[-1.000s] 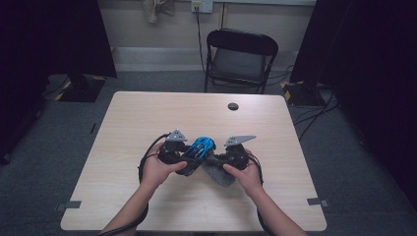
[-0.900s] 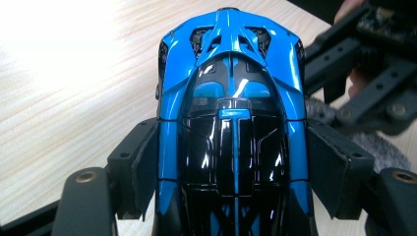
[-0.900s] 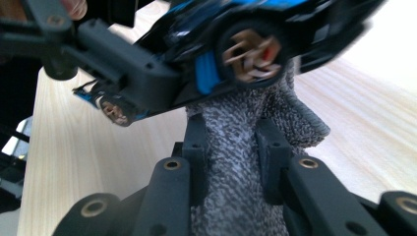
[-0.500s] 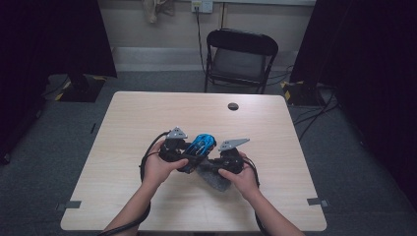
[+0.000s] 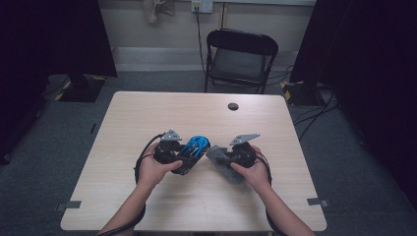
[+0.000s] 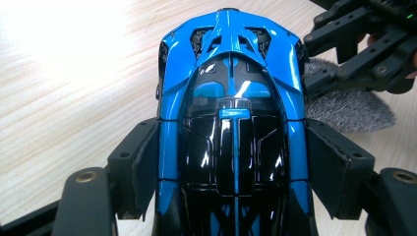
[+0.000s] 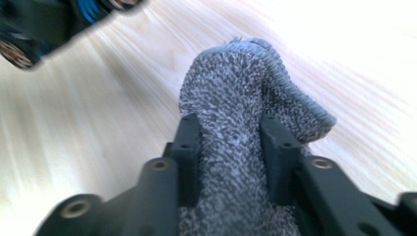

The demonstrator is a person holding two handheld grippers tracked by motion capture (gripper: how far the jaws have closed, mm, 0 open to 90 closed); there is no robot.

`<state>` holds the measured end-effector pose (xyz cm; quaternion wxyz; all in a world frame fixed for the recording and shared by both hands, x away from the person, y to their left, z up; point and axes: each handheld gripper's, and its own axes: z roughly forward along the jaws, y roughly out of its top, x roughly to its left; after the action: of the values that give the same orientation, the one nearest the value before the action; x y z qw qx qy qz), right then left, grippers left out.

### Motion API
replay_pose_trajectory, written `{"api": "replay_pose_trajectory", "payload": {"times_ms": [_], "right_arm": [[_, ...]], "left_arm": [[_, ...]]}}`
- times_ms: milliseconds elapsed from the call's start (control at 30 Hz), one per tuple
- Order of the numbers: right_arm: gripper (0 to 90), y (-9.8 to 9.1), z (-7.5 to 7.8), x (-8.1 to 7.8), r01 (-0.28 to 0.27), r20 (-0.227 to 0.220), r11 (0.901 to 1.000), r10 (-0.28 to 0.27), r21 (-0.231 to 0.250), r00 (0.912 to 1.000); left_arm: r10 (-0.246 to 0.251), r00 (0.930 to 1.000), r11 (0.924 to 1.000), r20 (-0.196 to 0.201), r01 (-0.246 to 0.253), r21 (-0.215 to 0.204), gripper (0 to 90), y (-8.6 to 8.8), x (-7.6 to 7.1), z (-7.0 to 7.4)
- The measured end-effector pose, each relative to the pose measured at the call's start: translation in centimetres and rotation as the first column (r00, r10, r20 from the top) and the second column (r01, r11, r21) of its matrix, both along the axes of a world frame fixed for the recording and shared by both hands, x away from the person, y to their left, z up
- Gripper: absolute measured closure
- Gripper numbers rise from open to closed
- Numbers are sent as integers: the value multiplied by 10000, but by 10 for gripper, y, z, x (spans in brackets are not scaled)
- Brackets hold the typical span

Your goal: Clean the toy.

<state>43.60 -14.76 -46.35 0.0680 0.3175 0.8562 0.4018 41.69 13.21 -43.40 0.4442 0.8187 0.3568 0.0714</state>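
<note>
Left gripper (image 5: 183, 158) is clamping the blue and black toy car (image 5: 194, 149) across its middle; in the left gripper view both pads are pressing flat on the sides of the toy car (image 6: 235, 123), whose nose is pointing away from the camera. The car is sitting near the middle of the wooden table (image 5: 147, 113), toward the person's side, with the left hand (image 5: 156, 169) wrapping the gripper body from behind. Right gripper (image 5: 223, 157) is holding the grey knitted cloth (image 5: 223, 162) just right of the car, close to it but apart from it. In the right gripper view the cloth (image 7: 241, 123) is bunching up between the two black jaws, with its free end sticking out past the tips and drooping right; the jaws have just been opening a little, yet both are still lying against the fabric, so it is still a pinch on the cloth. The right hand (image 5: 253, 169) is gripping that tool from below. A small dark round object (image 5: 233, 106) is lying on the far side of the table, well apart from both grippers. A black folding chair (image 5: 239, 59) is standing beyond the table's far edge.
</note>
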Motion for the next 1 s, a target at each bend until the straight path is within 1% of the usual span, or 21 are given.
{"api": "replay_pose_trajectory", "payload": {"times_ms": [33, 67, 133, 167, 267, 300, 367, 400, 467, 533, 600, 700, 767, 800, 900, 933, 1000], "right_arm": [[556, 0, -3, -1, 90, 41, 9996, -89, -272, 10000], [503, 0, -5, -1, 131, 26, 9990, -130, -436, 9999], [404, 0, -9, -4, 125, 86, 9981, -120, -598, 9999], [373, 1, -10, -5, 126, 125, 9973, -117, -718, 9999], [288, 1, -8, -9, 24, 373, 9941, 17, -1084, 9993], [264, 0, -7, -11, 1, 401, 9942, 43, -1071, 9992], [254, -4, -4, -14, 134, 586, 9908, -55, -1343, 9983], [254, -5, -3, -15, 150, 643, 9910, -64, -1331, 9979], [252, -9, -2, -18, 139, 520, 9905, -68, -1371, 9986], [253, -12, -5, -21, 235, 588, 9861, -140, -1642, 9982], [275, -14, -10, -22, 231, 503, 9845, -146, -1741, 9986], [343, -14, -22, -20, 171, 295, 9828, -119, -1838, 9995], [494, -14, -23, -20, 135, 354, 9866, -79, -1625, 9993], [554, -14, -22, -20, 149, 295, 9867, -102, -1622, 9995], [651, -15, -20, -18, 179, 56, 9866, -172, -1624, 9998], [669, -16, -19, -17, 333, -101, 9881, -352, -1498, 9993], [683, -18, -17, -16, 522, -201, 9930, -546, -1055, 9983]], "left_arm": [[-33, 10000, 10000, -37, 33, 33, 283, 0, 0, -1], [-44, 10000, 10000, -61, 45, 68, 283, 0, 0, -2], [-36, 10000, 10000, -12, 36, 85, 283, 0, 0, -3], [-53, 10000, 10000, -78, 53, 59, 283, 0, -1, -3], [-80, 10000, 9999, -27, 80, 143, 283, -1, -1, -3], [-91, 10000, 9999, -30, 91, 129, 283, -1, -1, -3], [-58, 10000, 9999, -25, 58, 90, 283, -2, -1, -3], [-105, 9999, 9999, -4, 105, 135, 283, -2, -1, -2], [-121, 9999, 9998, 16, 121, 161, 283, -4, -1, -1], [-123, 9999, 9999, 24, 123, 110, 283, -5, -1, 0], [-152, 9999, 9999, 61, 152, 75, 283, -6, -1, 1], [-209, 9997, 9998, 80, 209, 33, 283, -8, -1, 3], [-256, 9996, 9997, 93, 256, 13, 283, -9, -1, 4], [-275, 9996, 9996, 92, 274, 16, 283, -10, -1, 5], [-292, 9995, 9996, 117, 292, -46, 283, -11, 0, 5], [-312, 9995, 9995, 86, 312, -48, 283, -12, 0, 5], [-334, 9994, 9994, 99, 335, -77, 283, -13, 0, 5]]}}
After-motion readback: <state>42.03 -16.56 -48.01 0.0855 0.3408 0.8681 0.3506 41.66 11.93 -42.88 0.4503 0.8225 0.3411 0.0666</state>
